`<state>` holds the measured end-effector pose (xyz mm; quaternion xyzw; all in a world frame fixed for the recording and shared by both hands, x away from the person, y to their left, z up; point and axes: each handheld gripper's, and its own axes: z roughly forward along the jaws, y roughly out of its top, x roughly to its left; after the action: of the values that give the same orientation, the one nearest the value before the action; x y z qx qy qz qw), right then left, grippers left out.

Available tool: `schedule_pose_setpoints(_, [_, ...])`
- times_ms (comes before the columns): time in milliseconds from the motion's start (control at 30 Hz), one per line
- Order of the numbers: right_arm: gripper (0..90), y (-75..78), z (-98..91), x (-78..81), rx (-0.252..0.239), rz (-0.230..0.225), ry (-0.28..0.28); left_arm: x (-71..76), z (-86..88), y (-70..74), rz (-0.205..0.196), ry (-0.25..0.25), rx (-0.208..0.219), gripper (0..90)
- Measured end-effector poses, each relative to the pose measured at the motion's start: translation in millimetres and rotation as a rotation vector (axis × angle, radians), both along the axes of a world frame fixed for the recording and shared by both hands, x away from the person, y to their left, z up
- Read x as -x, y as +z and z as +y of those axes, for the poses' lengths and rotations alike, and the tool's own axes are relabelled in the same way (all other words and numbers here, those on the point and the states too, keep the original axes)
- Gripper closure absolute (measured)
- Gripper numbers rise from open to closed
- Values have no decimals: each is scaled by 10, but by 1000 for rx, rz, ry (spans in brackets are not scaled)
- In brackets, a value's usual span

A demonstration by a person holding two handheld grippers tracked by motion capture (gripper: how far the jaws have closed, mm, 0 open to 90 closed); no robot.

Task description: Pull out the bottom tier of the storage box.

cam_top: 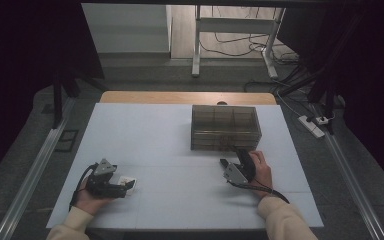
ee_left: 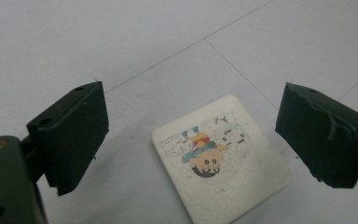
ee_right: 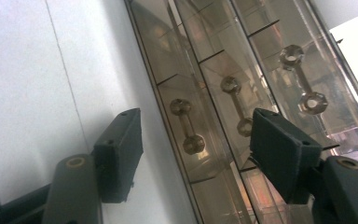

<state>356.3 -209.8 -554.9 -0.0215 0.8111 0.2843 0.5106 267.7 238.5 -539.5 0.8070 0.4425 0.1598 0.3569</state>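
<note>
A white desk [cam_top: 180, 150] stands in a dim room. In the high view a smoky clear drawer box [cam_top: 225, 127] sits far right, while a small printed card [cam_top: 128, 183] lies flat near the front left.

In the left gripper view the left claw [ee_left: 191, 140] hangs spread over the card, apparently lined up to pinch it.

In the right gripper view the right claw [ee_right: 196, 154], apart and empty, faces the box's drawer handles [ee_right: 187, 126], seemingly ready to pull one.
</note>
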Motion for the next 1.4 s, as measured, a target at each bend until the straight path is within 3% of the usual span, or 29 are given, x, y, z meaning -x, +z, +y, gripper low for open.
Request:
schedule_pose_setpoints(633, [532,-32,30,-19,38,-20,17,1,4,2,-2,1,-1,94])
schedule_pose_setpoints(1400, [616,-66,36,-74,66,-32,32,4,3,4,-4,0,-4,95])
